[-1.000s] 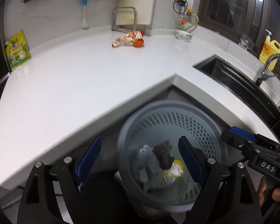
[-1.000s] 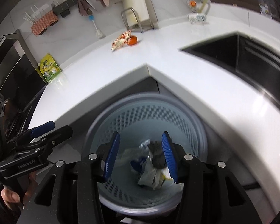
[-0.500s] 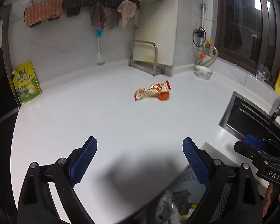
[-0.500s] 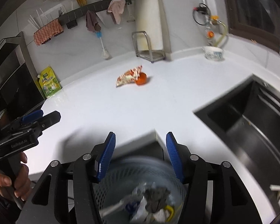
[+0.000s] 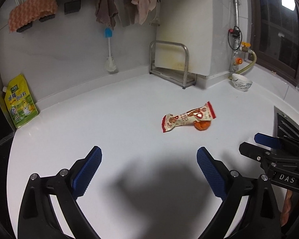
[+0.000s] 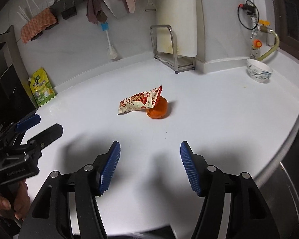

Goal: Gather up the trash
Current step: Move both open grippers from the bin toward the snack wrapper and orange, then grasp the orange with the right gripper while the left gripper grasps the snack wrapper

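A red-and-cream snack wrapper (image 5: 186, 117) (image 6: 139, 101) lies on the white counter (image 5: 109, 123) (image 6: 219, 103), one end resting on a small orange cup (image 5: 202, 125) (image 6: 157, 109). My left gripper (image 5: 148, 168) hovers over the counter short of them, jaws wide and still opening, nothing between them. My right gripper (image 6: 149, 165) also hangs above the counter, nearer the cup, its jaws opening and empty. Each gripper shows at the edge of the other's view, held by a hand.
A steel rack (image 5: 169, 63) with a white board stands at the back wall. A patterned bowl (image 5: 241, 82) (image 6: 259, 72) sits at the right, a green-yellow pouch (image 5: 20, 103) (image 6: 42, 87) at the left. The sink edge (image 6: 297, 139) is at the right.
Both grippers have left the trash bin and moved forward over the counter toward the wrapper and cup. The bin has dropped out of view. Both pairs of jaws stand wider.
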Motion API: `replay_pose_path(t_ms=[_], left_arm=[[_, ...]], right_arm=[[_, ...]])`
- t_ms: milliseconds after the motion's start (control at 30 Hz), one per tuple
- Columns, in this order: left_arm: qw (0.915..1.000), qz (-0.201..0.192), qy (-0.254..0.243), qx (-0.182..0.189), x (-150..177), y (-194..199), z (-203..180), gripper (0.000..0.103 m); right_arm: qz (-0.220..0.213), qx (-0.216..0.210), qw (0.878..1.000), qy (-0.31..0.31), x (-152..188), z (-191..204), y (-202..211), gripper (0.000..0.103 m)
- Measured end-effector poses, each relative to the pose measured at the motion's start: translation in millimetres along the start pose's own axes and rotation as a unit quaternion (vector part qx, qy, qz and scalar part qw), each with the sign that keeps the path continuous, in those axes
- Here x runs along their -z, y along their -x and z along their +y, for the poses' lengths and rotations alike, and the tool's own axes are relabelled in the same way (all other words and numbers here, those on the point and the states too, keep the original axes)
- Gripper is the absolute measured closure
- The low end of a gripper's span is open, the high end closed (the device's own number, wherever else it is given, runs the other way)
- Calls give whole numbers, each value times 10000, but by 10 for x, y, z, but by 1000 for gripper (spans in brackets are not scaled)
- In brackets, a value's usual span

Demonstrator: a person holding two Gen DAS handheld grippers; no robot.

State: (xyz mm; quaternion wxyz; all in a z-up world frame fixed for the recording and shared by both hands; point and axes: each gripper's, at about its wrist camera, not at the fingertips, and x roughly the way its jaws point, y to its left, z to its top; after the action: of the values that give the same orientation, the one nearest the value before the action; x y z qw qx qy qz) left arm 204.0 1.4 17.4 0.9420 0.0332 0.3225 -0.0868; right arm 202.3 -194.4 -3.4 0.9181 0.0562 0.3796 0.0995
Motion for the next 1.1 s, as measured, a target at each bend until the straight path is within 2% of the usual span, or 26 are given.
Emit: replay_pose_path(t_ms=[167,367,867,900,967,1100], left_arm=[[9997,236,22,-93,-43,-361,35,9],[9988,451,145,-86,-56,-599,128,9],[9990,424,71,-87,-107,-661,101,9],[9991,422,71,-83,-106,-661,102,9],[9991,412,65,-77,-112,-658,95,9],[9991,421,50,-48,-127,-662,63,9]], right_arm=[[272,87,9996,-8,-162,-68,-431,43],[535,79,9984,-169,-288,-200,-795,43],[705,489,9956,367,-485,-73,-1145,43],[685,483,9957,407,-489,-63,-1144,45],[724,433,9953,473,-487,-47,-1154,59],[702,331,9957,497,-472,-29,-1103,71]])
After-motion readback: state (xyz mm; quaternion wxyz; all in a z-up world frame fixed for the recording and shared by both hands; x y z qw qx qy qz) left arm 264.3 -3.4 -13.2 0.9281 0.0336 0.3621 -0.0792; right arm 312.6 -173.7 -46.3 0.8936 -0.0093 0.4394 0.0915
